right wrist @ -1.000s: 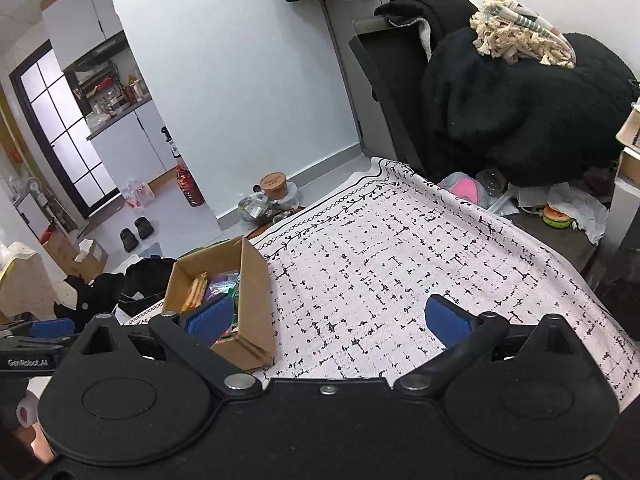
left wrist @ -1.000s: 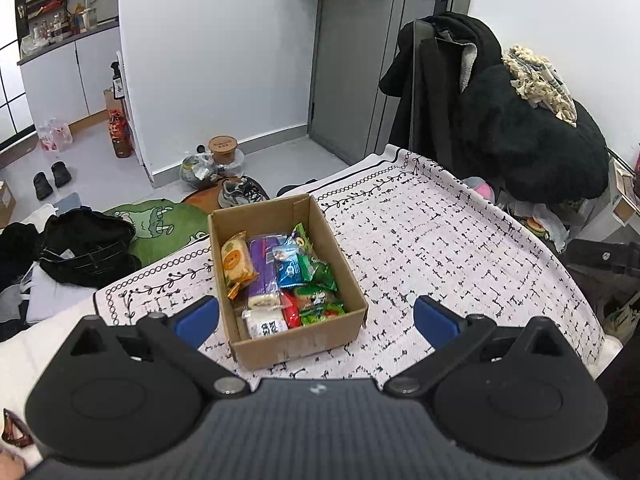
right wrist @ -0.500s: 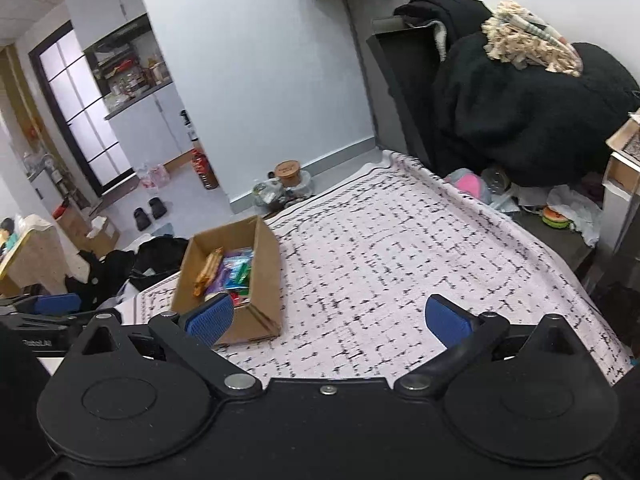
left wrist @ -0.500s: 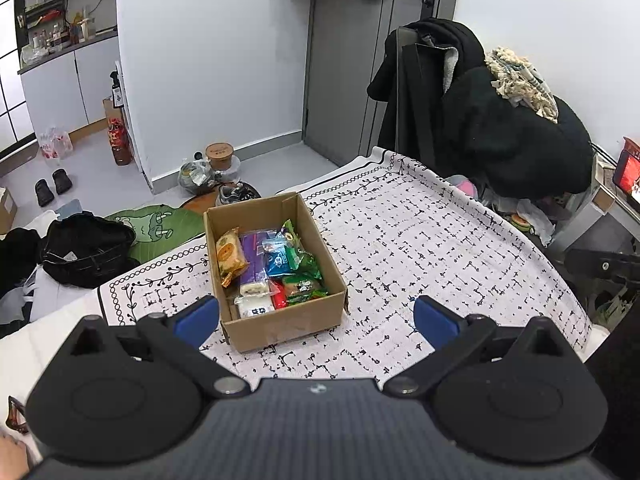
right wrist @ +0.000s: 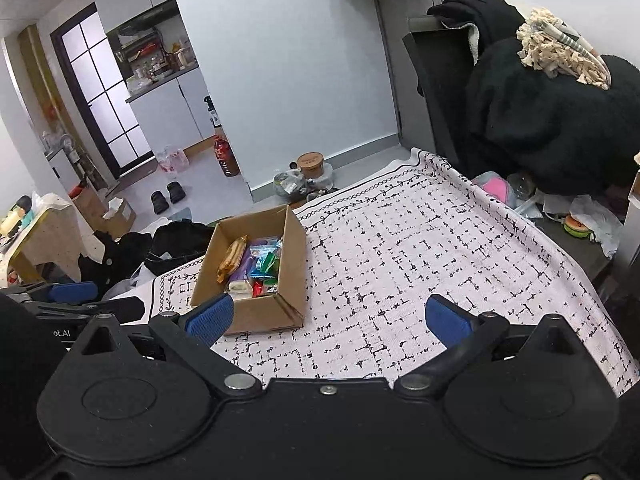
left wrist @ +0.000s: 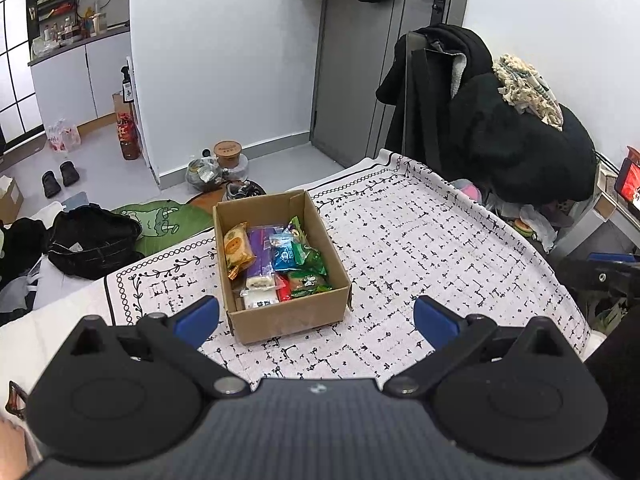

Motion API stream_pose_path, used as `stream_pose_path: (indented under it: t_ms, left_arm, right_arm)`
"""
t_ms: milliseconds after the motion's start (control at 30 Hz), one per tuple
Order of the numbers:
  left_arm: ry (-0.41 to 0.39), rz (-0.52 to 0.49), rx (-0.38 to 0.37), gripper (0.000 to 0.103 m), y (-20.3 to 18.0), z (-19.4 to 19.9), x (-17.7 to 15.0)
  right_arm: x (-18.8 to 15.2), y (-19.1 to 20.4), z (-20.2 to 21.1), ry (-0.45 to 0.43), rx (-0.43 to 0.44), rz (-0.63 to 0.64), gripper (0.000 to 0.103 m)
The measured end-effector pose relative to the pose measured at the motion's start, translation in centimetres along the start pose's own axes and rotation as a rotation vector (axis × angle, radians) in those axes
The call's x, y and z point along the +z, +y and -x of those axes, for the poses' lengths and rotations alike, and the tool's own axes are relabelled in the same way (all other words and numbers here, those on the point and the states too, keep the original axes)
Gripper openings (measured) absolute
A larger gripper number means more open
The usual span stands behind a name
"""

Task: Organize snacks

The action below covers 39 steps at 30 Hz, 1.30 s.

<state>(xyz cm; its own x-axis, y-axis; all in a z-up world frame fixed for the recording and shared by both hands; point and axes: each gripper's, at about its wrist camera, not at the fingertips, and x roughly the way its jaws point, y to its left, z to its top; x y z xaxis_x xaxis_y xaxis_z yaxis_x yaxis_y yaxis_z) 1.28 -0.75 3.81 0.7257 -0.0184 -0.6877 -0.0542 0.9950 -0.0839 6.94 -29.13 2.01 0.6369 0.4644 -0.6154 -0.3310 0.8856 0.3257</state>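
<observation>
A brown cardboard box (left wrist: 288, 318) stands on the white patterned tablecloth (left wrist: 420, 248), filled with several snack packets: an orange one (left wrist: 237, 247), a purple one (left wrist: 260, 250), a blue one (left wrist: 285, 257) and green ones (left wrist: 310, 280). The box also shows in the right wrist view (right wrist: 294, 264). My left gripper (left wrist: 316, 316) is open and empty, held above the table just in front of the box. My right gripper (right wrist: 328, 316) is open and empty, right of the box. The left gripper shows in the right wrist view (right wrist: 74, 292) at the far left.
A chair piled with black coats (left wrist: 500, 132) stands past the table's far right corner. Clothes and a black bag (left wrist: 92, 236) lie on the floor left of the table. A grey door (left wrist: 360, 60) is behind. The tablecloth in the right wrist view (right wrist: 440, 248) holds only the box.
Both grippers have pulled back and risen from the table, so the box looks smaller and farther. Both stay open. The box has not moved.
</observation>
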Motion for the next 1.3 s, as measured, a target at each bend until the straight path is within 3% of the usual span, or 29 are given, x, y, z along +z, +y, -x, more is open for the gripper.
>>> stream_pose_path:
  t_ms: [1300]
  left_arm:
    - [-0.015, 0.005, -0.002, 0.103, -0.44, -0.41, -0.2]
  right_arm:
    - [-0.03, -0.18, -0.32, 0.047, -0.029, -0.007, 0.103]
